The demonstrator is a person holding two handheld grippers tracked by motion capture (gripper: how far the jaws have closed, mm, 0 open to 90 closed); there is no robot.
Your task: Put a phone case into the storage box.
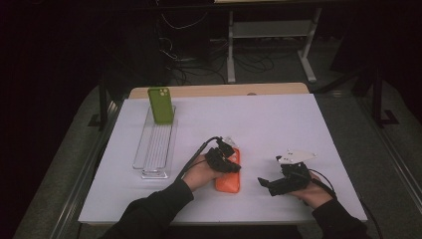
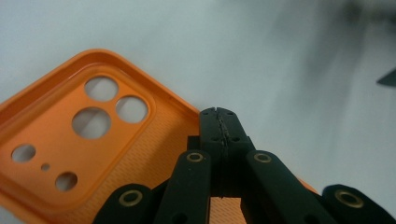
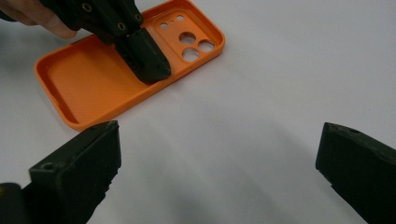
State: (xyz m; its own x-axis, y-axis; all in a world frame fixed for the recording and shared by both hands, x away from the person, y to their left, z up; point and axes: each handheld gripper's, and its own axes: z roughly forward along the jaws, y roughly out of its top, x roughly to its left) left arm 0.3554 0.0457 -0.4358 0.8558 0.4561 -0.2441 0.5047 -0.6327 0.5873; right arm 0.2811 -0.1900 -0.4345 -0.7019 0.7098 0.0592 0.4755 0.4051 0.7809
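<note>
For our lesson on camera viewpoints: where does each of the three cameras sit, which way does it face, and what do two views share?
High view: above the person's side, facing forward and down on the white table; forearms and both grippers show.
Left gripper view: rides the left gripper, jaws shut on the rim of the orange plastic phone case.
Right gripper view: rides the right gripper, jaws open, facing across the table.
Shared: both gripper views show the orange case.

Orange phone case (image 3: 107,79), inside up, flat on table.
</note>
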